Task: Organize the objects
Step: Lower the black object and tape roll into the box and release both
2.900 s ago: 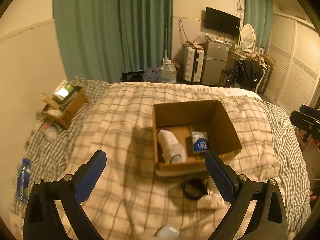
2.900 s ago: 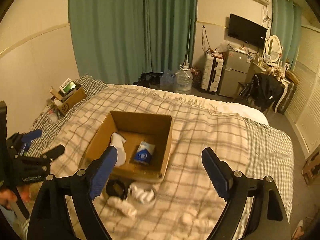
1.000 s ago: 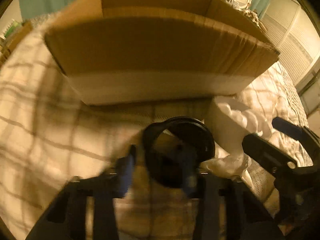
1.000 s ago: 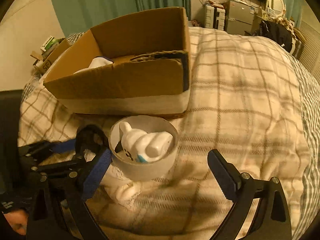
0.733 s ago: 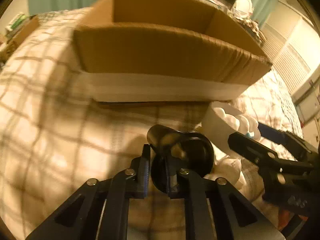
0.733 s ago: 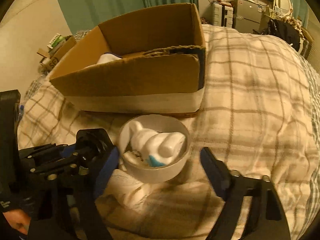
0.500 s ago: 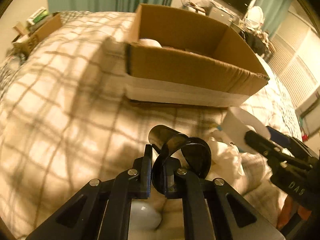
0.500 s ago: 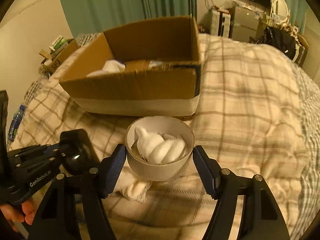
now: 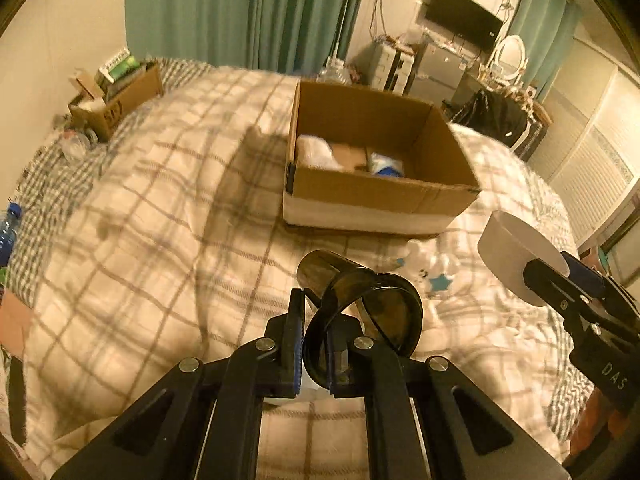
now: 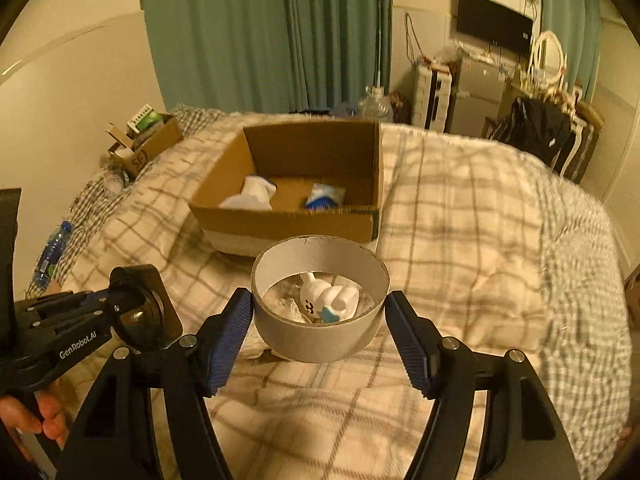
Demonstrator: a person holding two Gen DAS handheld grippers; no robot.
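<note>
My left gripper [image 9: 314, 334] is shut on the rim of a black ring-shaped tape roll [image 9: 362, 312] and holds it above the checked bedspread. My right gripper [image 10: 320, 320] is shut on a wide white ring [image 10: 320, 300], lifted off the bed; through its hollow a white toy [image 10: 328, 298] shows on the bed below. The white ring also shows in the left wrist view [image 9: 516, 252]. An open cardboard box [image 9: 376, 168] sits on the bed ahead of both grippers, holding a white sock [image 10: 250, 194] and a blue-white packet [image 10: 326, 196].
A small cardboard box of odds and ends [image 10: 146, 148] sits at the bed's far left corner. A water bottle [image 10: 50, 254] lies at the left edge. White cloth [image 9: 432, 264] lies in front of the big box. Furniture stands beyond the bed.
Both grippers closed on their objects and rose: the left lifted the black tape roll, the right lifted the white ring. The box now looks farther and lower.
</note>
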